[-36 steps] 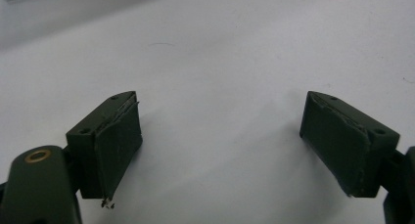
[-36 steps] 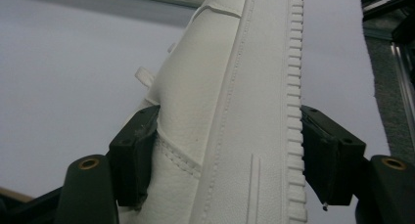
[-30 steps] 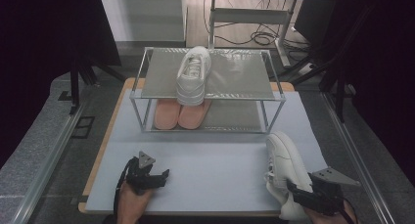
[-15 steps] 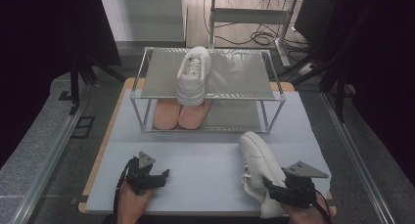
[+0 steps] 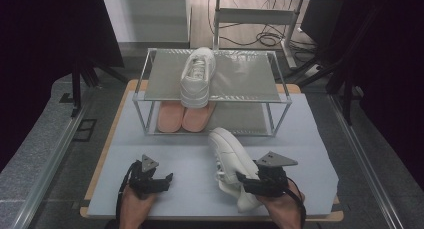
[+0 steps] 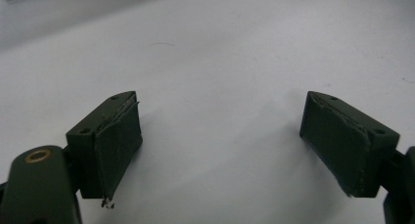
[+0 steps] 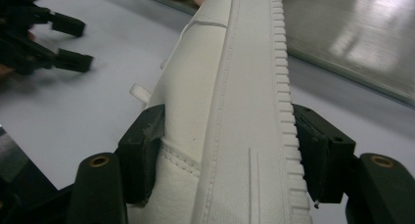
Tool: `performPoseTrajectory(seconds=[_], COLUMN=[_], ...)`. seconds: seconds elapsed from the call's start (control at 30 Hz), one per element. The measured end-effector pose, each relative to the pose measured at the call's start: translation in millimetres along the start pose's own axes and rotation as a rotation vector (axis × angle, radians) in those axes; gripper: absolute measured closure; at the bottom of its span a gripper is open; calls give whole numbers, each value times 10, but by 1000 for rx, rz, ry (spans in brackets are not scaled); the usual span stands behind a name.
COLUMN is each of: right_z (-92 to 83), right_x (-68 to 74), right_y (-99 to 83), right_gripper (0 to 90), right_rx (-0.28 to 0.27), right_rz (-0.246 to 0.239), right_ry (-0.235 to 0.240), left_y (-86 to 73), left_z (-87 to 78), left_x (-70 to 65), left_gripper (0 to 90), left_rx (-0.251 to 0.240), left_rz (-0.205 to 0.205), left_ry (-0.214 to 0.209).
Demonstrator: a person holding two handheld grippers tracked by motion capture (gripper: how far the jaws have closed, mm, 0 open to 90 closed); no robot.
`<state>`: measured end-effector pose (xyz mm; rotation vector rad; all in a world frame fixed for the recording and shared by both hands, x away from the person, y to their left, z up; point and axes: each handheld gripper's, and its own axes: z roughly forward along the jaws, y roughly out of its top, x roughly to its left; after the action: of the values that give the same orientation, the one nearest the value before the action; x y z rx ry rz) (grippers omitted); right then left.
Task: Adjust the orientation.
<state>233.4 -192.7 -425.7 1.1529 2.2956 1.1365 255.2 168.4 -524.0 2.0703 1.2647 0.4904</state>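
Grey-topped table (image 5: 310, 134), metal shelf rack (image 5: 150, 106) standing on it

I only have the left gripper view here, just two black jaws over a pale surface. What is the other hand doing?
Observer: The right tool is clamped on a white sneaker, one jaw on its upper, the other on its sole edge.
Operator: Where is that shoe pointing?
Observer: Its toe points toward a two-level metal rack at the far side of the table.
Operator: Is anything on the rack already?
Observer: A matching white sneaker sits on the top shelf, and a pair of pink soles lies on the lower one.
Operator: And my left tool?
Observer: The left tool is open with nothing between its jaws, low over the pale mat near the table's front edge.
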Motion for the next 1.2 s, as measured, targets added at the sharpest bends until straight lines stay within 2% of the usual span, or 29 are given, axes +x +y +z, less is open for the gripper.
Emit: performPoseTrajectory(seconds=[0.1,0.23,0.3,0.37,0.53,0.6,0.73,1.03,1.13,1.2], right_z=[116,258,312,324,368,349,322,157,115,85], right_x=[64,108,132,146,142,116,109,75,59,61], right_y=[61,73,41,8,-56,-79,-45,90,125,138], right_gripper=[347,335,324,300,230,227,222,334,458,611], right_rx=[-6,6,20,11,90,63,78,33,21,12], right_rz=[-22,-28,-32,-27,-48,-37,-62,-118,-119,-130], right_ry=[39,88,93,96,121,131,122,112,112,112], left_y=[0,0,0,0,-1,0,0,0,0,0], left_z=[1,1,2,0,0,0,0,-1,-1,-1], left_x=[-1,-2,-2,-2,-1,-2,-3,-3,-2,-2], left_gripper=[153,153,153,153,153,153,153,153,154,154], left_rx=[-1,-2,-2,0,0,0,0,0,0,0], left_rz=[-1,-2,-3,-1,-1,0,0,0,0,0], left_ry=[0,1,0,0,0,0,1,1,0,0])
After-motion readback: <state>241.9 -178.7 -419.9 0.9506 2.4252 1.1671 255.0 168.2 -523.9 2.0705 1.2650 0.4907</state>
